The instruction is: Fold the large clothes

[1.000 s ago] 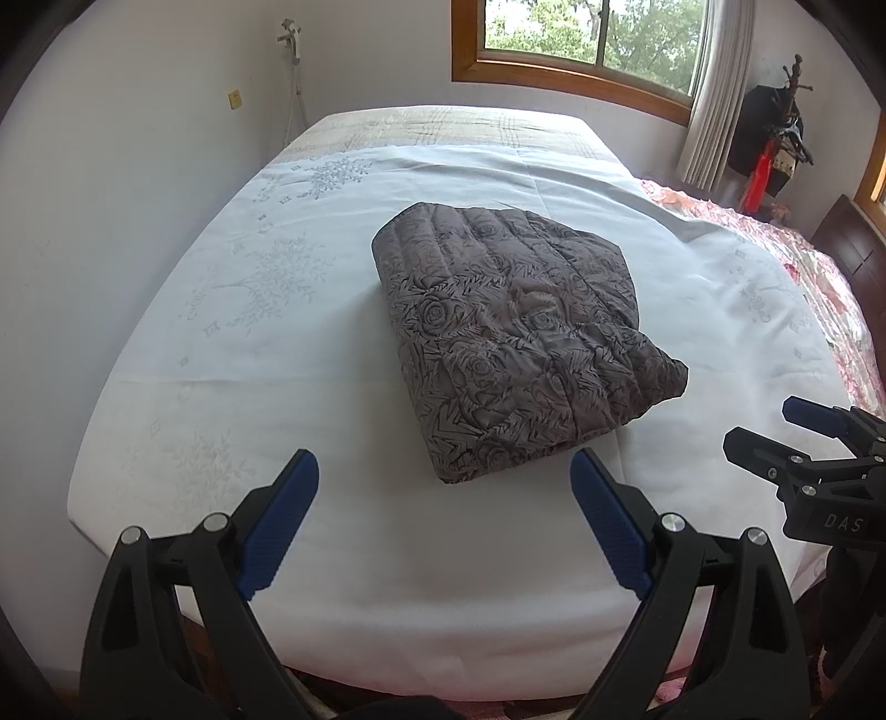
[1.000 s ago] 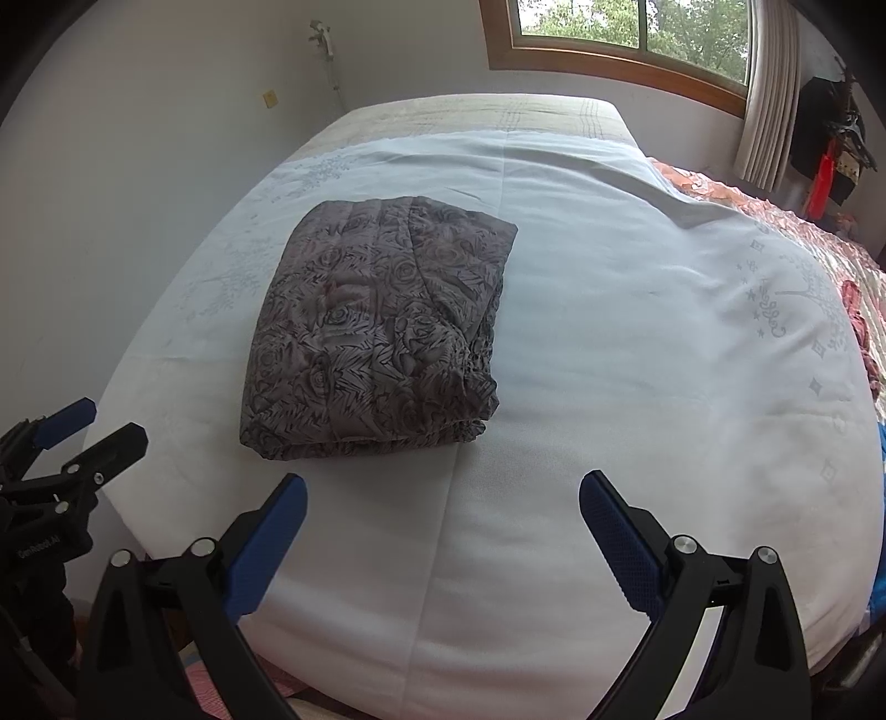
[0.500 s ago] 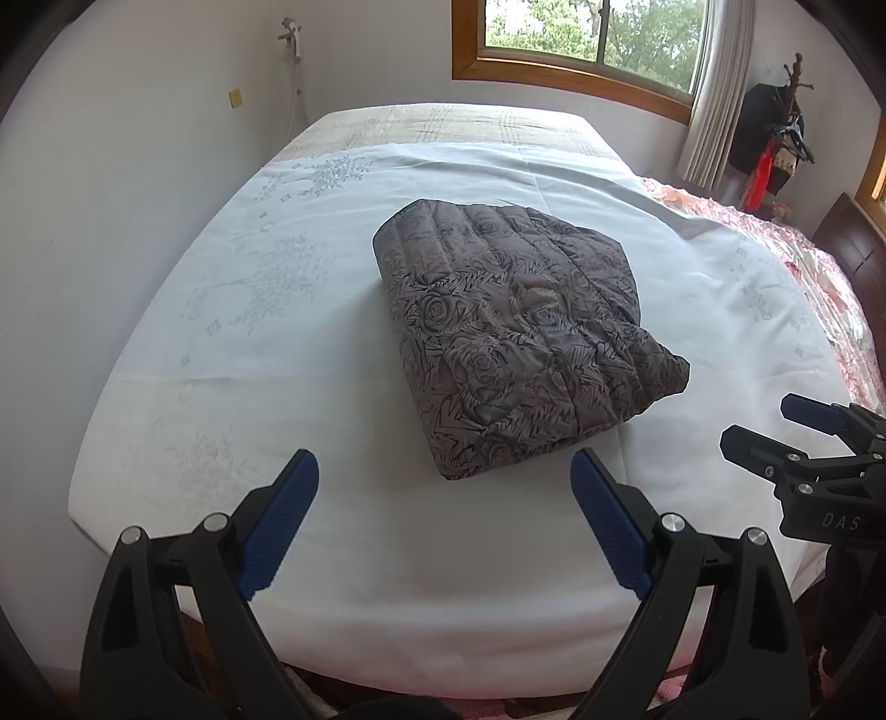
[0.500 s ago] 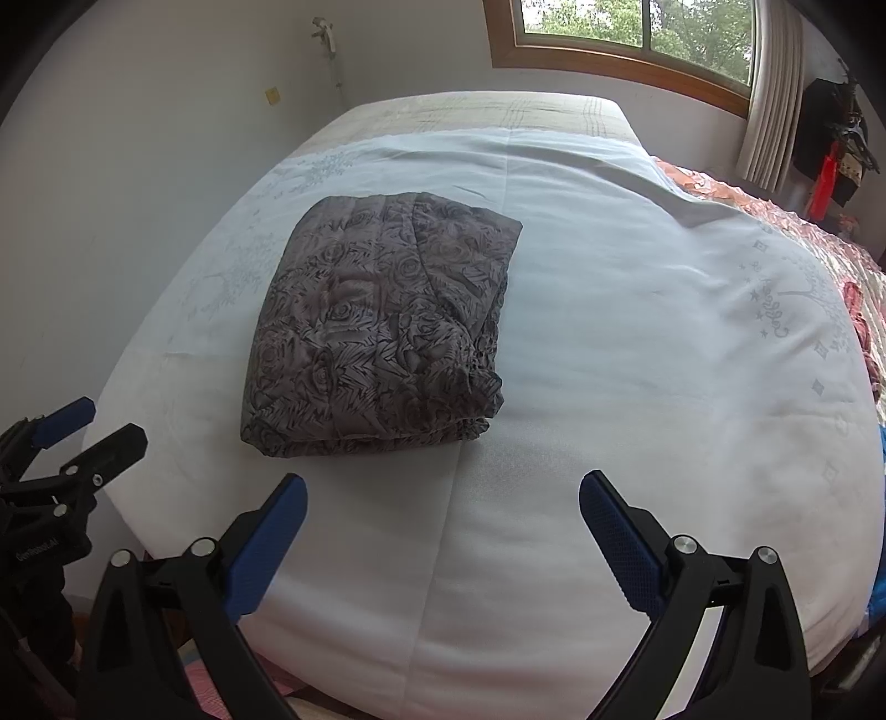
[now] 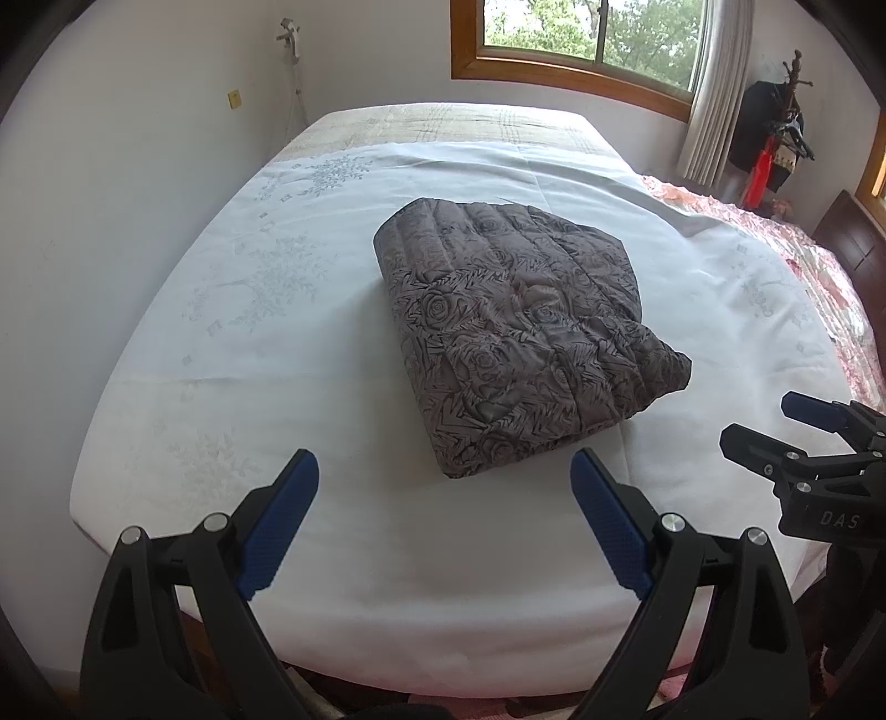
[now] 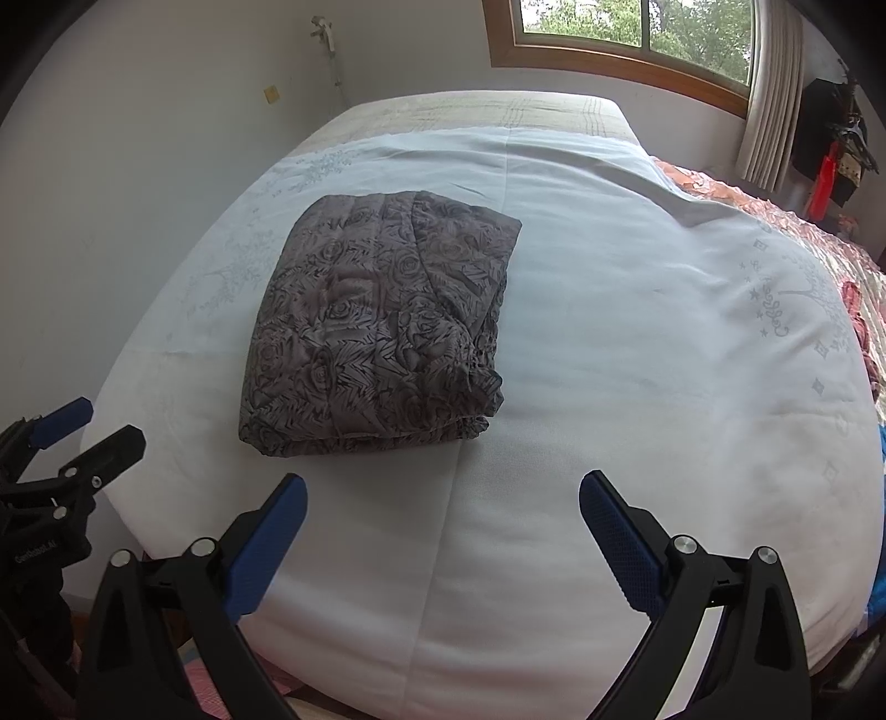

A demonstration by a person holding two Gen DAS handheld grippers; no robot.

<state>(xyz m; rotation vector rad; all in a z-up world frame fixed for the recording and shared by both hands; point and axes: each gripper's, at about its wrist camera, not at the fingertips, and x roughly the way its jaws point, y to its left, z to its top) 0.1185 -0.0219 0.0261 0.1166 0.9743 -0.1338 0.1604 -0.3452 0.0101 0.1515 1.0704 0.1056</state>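
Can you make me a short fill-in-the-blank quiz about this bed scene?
1. The folded grey garment lies on the white ____.
2. The left hand-held gripper is ____.
3. The right hand-held gripper holds ____.
4. The window frame is made of ____.

Missing words: bedsheet; open; nothing; wood

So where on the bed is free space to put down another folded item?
The white sheet is bare right of the folded grey jacket, up to the pink bedding. A narrower bare strip lies between jacket and wall. Nowhere is crowded.

A home bedroom: bed (image 5: 387, 581), curtained window (image 5: 598, 39), coat stand (image 5: 786, 111).
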